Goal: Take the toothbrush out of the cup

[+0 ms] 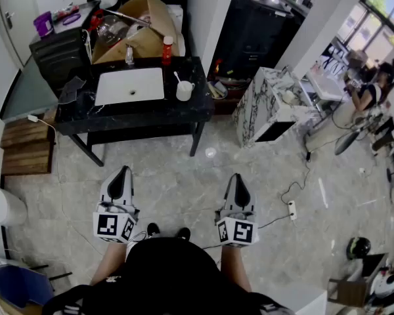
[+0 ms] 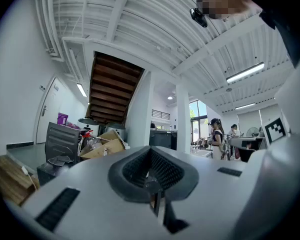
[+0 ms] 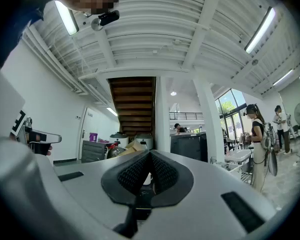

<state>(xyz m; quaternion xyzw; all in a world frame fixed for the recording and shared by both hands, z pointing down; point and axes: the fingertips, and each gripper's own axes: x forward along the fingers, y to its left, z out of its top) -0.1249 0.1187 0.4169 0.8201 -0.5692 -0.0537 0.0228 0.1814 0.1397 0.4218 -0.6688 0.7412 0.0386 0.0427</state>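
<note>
A white cup (image 1: 184, 91) stands on the black counter (image 1: 177, 110) just right of the white sink (image 1: 130, 86). A toothbrush (image 1: 176, 76) leans out of the cup toward the sink. Both grippers are held level above the floor, well short of the counter. My left gripper (image 1: 123, 171) is shut and empty, and its pads (image 2: 140, 166) meet in the left gripper view. My right gripper (image 1: 238, 178) is shut and empty too. In the right gripper view the cup (image 3: 147, 179) shows small and far off, in the notch between the pads (image 3: 162, 173).
A red bottle (image 1: 167, 50) and a cardboard box (image 1: 134, 35) sit behind the sink. A marble-patterned cabinet (image 1: 266, 107) stands right of the counter. Wooden steps (image 1: 26, 146) lie at the left. A power strip (image 1: 291, 209) and cable lie on the tiled floor. A person (image 1: 368, 94) works at far right.
</note>
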